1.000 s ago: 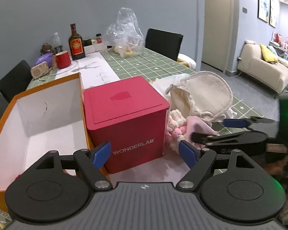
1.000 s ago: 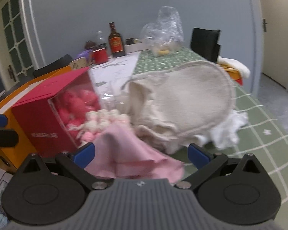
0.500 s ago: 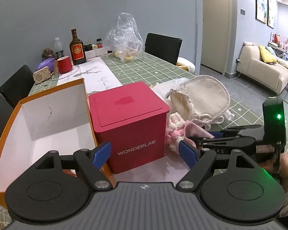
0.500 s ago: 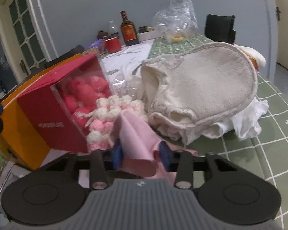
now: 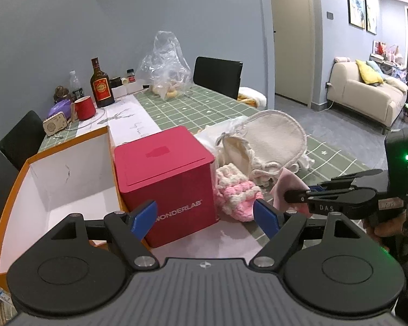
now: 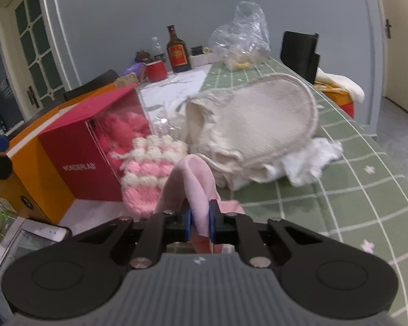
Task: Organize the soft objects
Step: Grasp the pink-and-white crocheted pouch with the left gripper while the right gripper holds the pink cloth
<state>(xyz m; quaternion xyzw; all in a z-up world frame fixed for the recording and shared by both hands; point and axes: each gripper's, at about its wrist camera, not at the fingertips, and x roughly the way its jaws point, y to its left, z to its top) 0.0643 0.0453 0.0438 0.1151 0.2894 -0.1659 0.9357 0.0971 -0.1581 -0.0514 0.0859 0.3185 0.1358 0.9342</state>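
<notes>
My right gripper (image 6: 199, 222) pinches a thin pink cloth (image 6: 193, 179) near the table's front edge; its jaws are still closing, with the blue pads pressed on the bunched fabric. In the left wrist view that gripper (image 5: 288, 196) holds the pink cloth (image 5: 287, 180) up at the right. Beside it lie a pink-and-white knitted piece (image 6: 149, 168) and a heap of cream cloths (image 6: 258, 125). A red box (image 5: 163, 179) stands next to an open orange box (image 5: 16, 184) with a white inside. My left gripper (image 5: 206, 217) stands open in front of the red box, holding nothing.
At the table's far end are a brown bottle (image 5: 102, 87), a red mug (image 5: 85, 107), a small radio (image 5: 55, 126) and a clear plastic bag (image 5: 166, 73). Black chairs (image 5: 217, 77) stand around the green checked tablecloth (image 6: 353, 190). A sofa (image 5: 367, 95) stands in the room to the right.
My right gripper closed from wide open onto the pink cloth and drew back, lifting its edge off the table. The left gripper backed off and rose a little, staying open.
</notes>
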